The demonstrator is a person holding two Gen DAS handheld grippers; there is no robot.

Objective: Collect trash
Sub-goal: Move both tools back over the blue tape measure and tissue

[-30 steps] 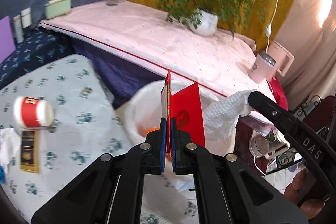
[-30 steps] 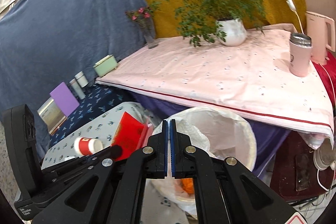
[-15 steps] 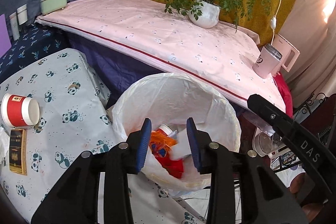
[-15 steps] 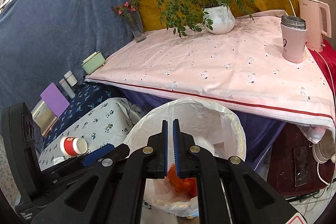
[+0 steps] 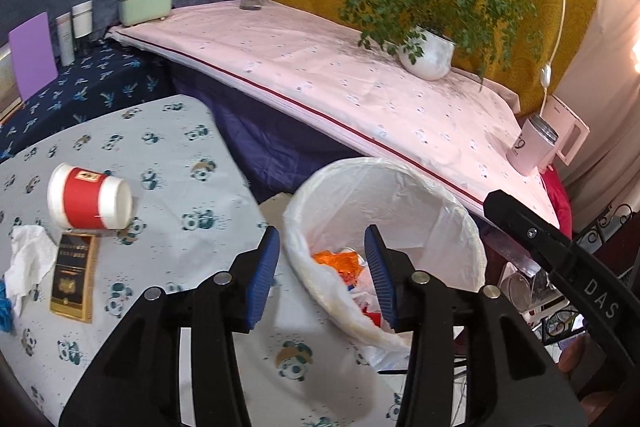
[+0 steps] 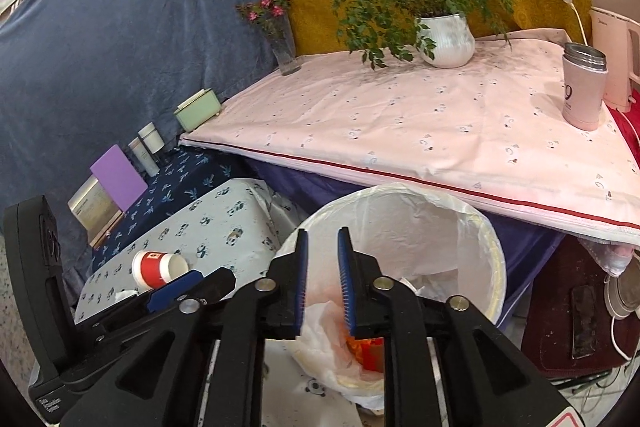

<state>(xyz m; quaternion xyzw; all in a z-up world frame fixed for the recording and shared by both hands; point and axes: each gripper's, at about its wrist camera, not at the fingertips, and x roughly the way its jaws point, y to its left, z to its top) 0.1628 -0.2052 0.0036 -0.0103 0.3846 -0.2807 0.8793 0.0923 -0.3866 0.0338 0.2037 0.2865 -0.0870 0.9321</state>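
both grippers over lined bin point(image 5: 460, 211); left gripper point(image 5: 322, 273) fingers opening, nothing between; right gripper point(image 6: 323, 281) same, empty; red cup point(image 5: 90, 203) lying on counter point(image 5: 168, 155)

Open bin mouth point(image 5: 460, 203) unobstructed above, pink-clothed table edge point(image 5: 320, 115) apparently overhanging behind, panda-cloth table point(image 5: 168, 155) beside

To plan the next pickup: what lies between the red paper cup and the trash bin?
Only bare panda-print cloth lies between the red paper cup and trash bin, seen in the left wrist view.
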